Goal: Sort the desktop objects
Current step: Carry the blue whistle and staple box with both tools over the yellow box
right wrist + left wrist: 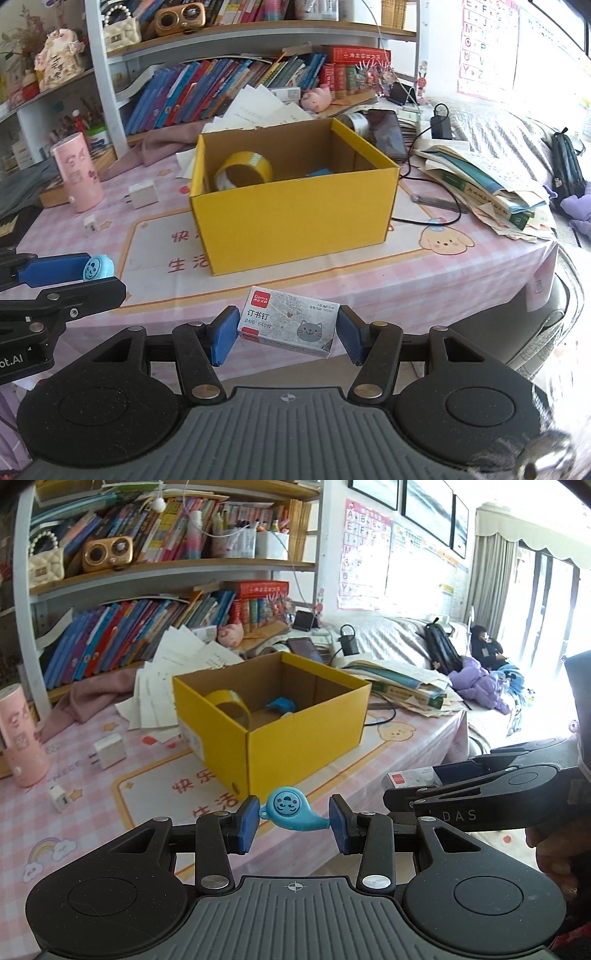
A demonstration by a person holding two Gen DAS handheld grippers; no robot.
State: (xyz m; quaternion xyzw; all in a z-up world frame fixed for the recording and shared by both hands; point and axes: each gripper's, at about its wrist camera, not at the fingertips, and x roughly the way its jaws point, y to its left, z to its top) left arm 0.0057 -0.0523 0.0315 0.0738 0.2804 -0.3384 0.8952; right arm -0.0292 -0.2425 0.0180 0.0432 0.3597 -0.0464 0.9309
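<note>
Two grippers clamp items short of the yellow box (295, 218): left gripper (293, 821) pinches a blue whistle (291, 808) by its ends, which may twist free; right gripper (288, 332) holds a tilted staple box (290, 321).

My left tongs (293, 818) pinch a small blue whistle (291, 809) between their blue pads, held above the pink checked worktop (74, 805). Just ahead stands the open yellow box (269, 716) with a tape roll (229, 705) inside. My right tongs (480, 794) reach in from the right, carrying a small box (410, 777).

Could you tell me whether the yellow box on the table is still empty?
No, the yellow box already holds a roll of tape and a blue item on its floor.
</note>
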